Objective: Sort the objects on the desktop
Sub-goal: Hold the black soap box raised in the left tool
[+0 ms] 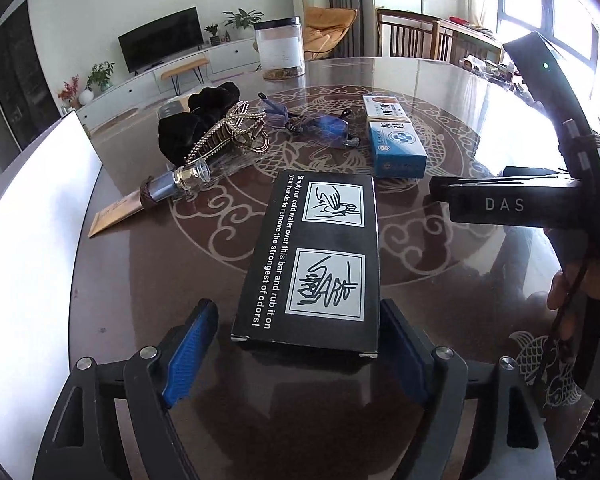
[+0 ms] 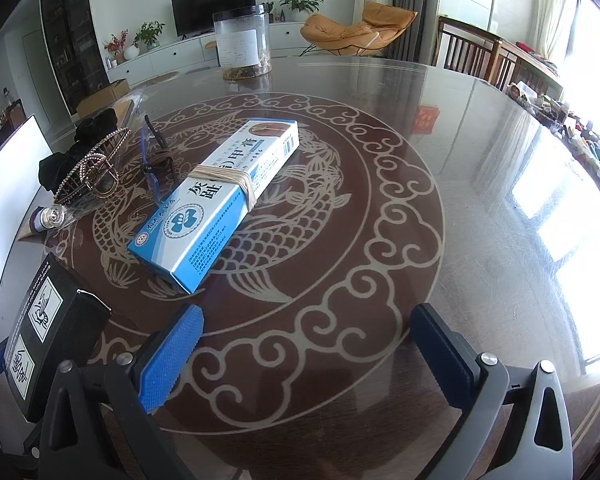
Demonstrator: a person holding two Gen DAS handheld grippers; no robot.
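A black box (image 1: 308, 256) printed with white text and two drawings lies flat on the round fish-patterned table (image 1: 440, 92). My left gripper (image 1: 297, 308) is open around its near end. The left blue pad stands clear of the box, and the right pad sits close against its corner. A blue-and-white medicine box (image 2: 220, 196) bound with a rubber band lies ahead and left of my right gripper (image 2: 308, 316), which hovers open over bare table with nothing between its fingers. In the right wrist view the black box (image 2: 56, 320) shows at the lower left.
At the back left lie a black scrunchie (image 1: 196, 120), a beaded hair claw (image 1: 228, 132), a small glass bottle (image 1: 188, 178), blue glasses (image 1: 312, 124) and a brown card (image 1: 116, 212). A clear jar (image 1: 280, 48) stands at the far edge. A white panel (image 1: 32, 240) borders the left.
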